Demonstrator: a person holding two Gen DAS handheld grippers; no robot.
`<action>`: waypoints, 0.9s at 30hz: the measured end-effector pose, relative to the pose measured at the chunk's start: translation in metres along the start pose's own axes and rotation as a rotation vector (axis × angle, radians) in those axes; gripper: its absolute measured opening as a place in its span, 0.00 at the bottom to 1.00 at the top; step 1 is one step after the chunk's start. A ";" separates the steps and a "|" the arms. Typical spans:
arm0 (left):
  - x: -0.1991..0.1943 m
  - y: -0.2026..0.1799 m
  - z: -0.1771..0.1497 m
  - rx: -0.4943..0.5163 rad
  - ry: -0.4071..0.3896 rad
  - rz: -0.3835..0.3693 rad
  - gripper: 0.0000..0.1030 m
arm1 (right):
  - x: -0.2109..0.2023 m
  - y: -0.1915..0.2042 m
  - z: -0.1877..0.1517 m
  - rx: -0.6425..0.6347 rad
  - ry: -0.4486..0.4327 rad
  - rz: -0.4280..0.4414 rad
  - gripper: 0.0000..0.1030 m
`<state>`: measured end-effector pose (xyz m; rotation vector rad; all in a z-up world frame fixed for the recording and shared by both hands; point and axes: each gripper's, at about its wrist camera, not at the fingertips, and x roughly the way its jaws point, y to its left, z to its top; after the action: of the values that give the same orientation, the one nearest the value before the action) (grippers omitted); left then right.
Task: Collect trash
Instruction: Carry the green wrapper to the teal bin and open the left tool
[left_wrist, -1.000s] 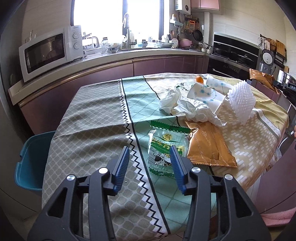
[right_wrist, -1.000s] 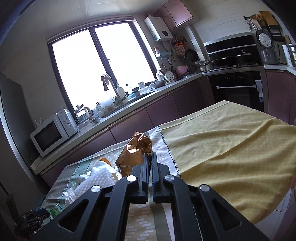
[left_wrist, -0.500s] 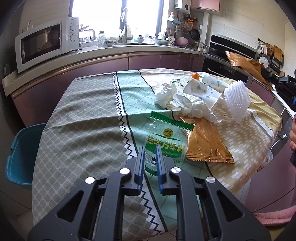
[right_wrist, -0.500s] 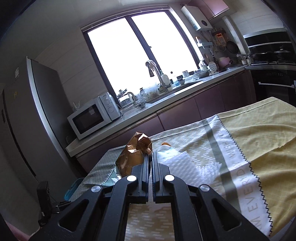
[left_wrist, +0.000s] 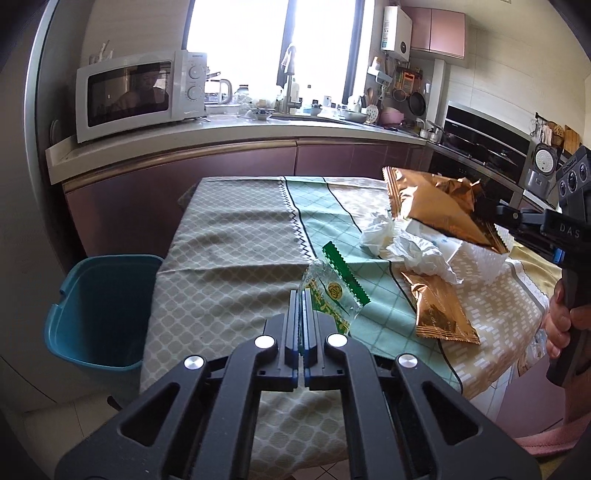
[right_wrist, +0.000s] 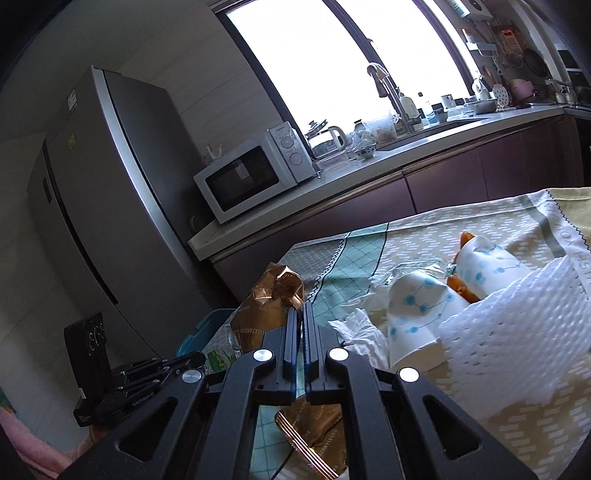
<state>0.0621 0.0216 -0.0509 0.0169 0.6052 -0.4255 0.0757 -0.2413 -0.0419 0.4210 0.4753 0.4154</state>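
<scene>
Green wrapper: thin, light, crinkly film, lifted off table, nipped at near edge by left gripper. Right gripper clamped on gold foil bag, likely slippery. Blue bin beside table.

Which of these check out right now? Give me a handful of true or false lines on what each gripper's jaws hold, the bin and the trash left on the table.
1. The left gripper is shut on the green wrapper. True.
2. The right gripper is empty. False: it is shut on a gold bag.
3. The blue bin stands on the table. False: it stands on the floor beside the table.
4. Another gold bag lies flat on the tablecloth. True.
5. Crumpled tissue remains on the table. True.
</scene>
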 end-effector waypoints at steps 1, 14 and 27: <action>-0.003 0.005 0.002 -0.004 -0.010 0.015 0.02 | 0.006 0.005 0.000 -0.006 0.009 0.010 0.02; -0.038 0.105 0.029 -0.089 -0.100 0.255 0.02 | 0.108 0.075 0.011 -0.073 0.146 0.165 0.02; 0.003 0.203 0.015 -0.192 0.002 0.392 0.02 | 0.214 0.137 0.003 -0.126 0.311 0.148 0.02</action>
<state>0.1527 0.2037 -0.0618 -0.0469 0.6263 0.0132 0.2121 -0.0272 -0.0482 0.2709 0.7179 0.6558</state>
